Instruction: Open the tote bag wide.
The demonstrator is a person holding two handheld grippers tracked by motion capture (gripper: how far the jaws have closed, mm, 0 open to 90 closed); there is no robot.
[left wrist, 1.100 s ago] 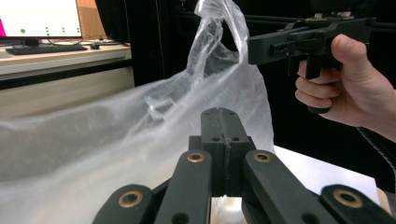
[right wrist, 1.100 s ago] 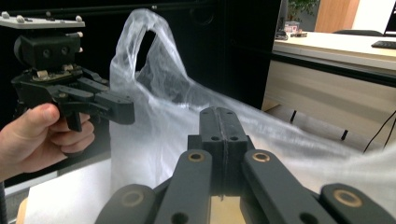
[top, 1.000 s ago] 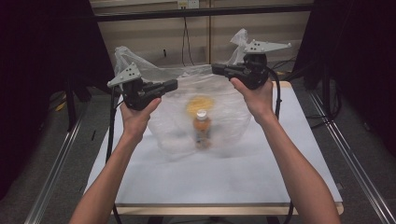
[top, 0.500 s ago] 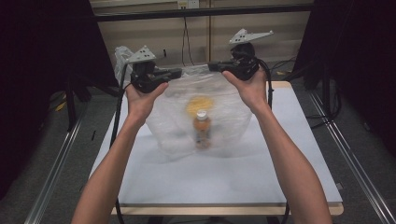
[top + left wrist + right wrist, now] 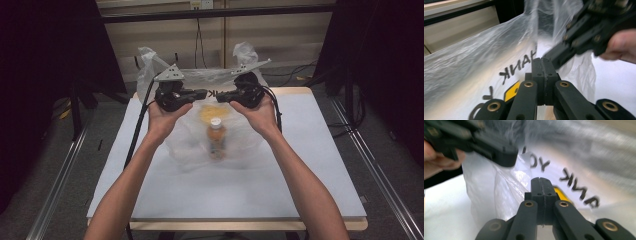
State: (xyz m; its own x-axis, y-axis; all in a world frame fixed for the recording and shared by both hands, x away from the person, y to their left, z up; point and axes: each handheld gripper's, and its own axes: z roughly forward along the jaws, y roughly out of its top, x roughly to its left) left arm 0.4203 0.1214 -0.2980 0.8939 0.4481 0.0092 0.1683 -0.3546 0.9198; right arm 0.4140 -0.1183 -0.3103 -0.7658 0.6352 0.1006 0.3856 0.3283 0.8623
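High view: left gripper and right gripper hold a clear plastic bag up at table centre; bottle inside. Left gripper view: jaws pressed together on bag film. Right gripper view: jaws pressed together against bag.

Both grippers are built all in black: the left gripper and the right gripper each get a grey three-cornered plate on top and a black cable trailing off the back. Up close, each set of jaws is made of flat black pads on chunky linkage arms, pinned with brass-coloured rivets, plus small dark screws. No sleeves are worn, forearms are left bare.
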